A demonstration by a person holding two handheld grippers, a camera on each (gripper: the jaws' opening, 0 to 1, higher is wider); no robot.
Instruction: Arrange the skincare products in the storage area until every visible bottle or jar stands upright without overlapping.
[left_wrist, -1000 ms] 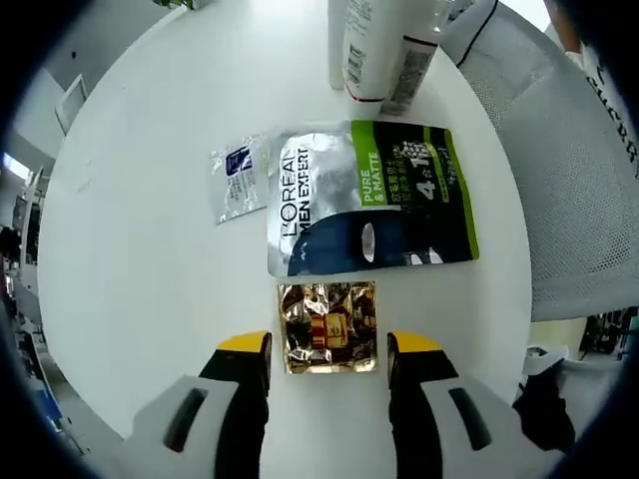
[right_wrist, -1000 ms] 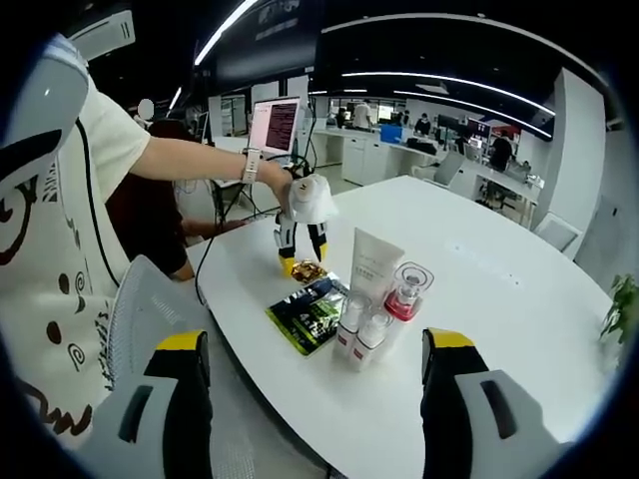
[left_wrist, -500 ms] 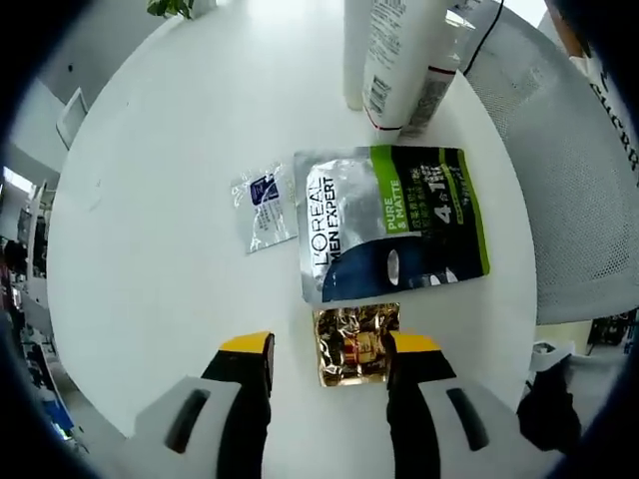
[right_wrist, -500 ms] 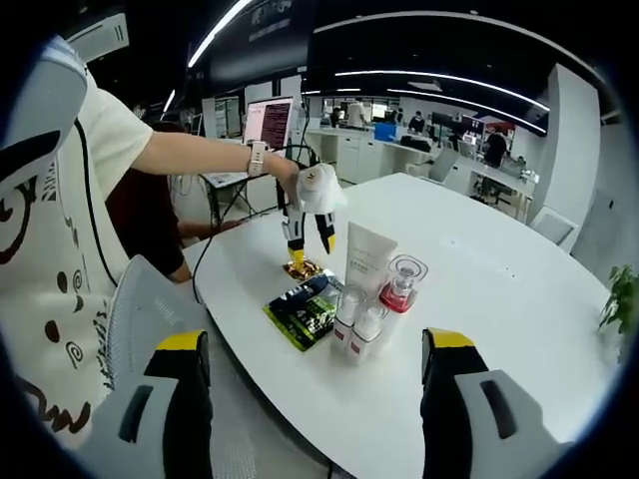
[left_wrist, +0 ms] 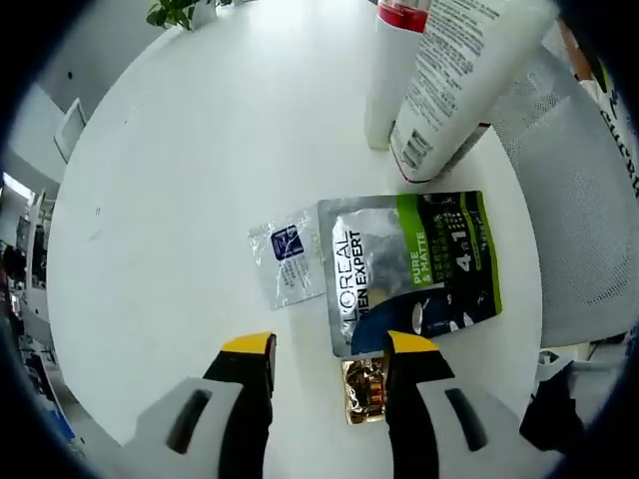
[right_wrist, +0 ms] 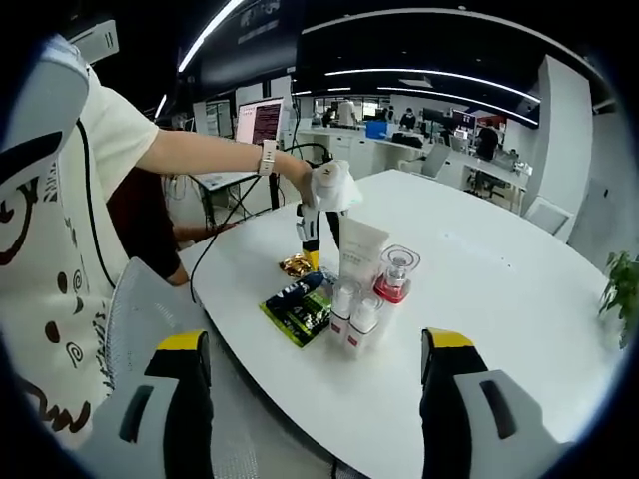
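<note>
A: At the left of the left gripper view, over the white desk (left_wrist: 170, 150), left tongs (left_wrist: 329, 345) hanging with jaws apart, nothing between them. Best way in?

B: Come down slowly and level. Probably going for one of the flat packets, so take an edge, not the middle. Thin foil, likely to slip or crumple.

A: Which ones, left to right?

B: Small clear sachet (left_wrist: 288, 261) first, lying flat, its right edge touching or just under the silver-and-green pouch (left_wrist: 409, 269). Below that, gold sachet (left_wrist: 367, 391), partly hidden by the right jaw, meeting the pouch's lower edge. Cannot tell whether tucked beneath.

A: And the bottles?

B: Beyond the pouch: white bottle (left_wrist: 389, 80) with a red top, then a white tube (left_wrist: 469, 70), both upright, close together. Mind them when lifting anything, easily toppled.

A: Seen from the right gripper view?

B: Right tongs (right_wrist: 316, 340) wide apart and empty, held well back off the desk edge. Standing by the tube: two small bottles (right_wrist: 352, 309) and a clear jar (right_wrist: 395, 271) on a red base. All apparently upright, tightly grouped but not lying on each other.
</note>
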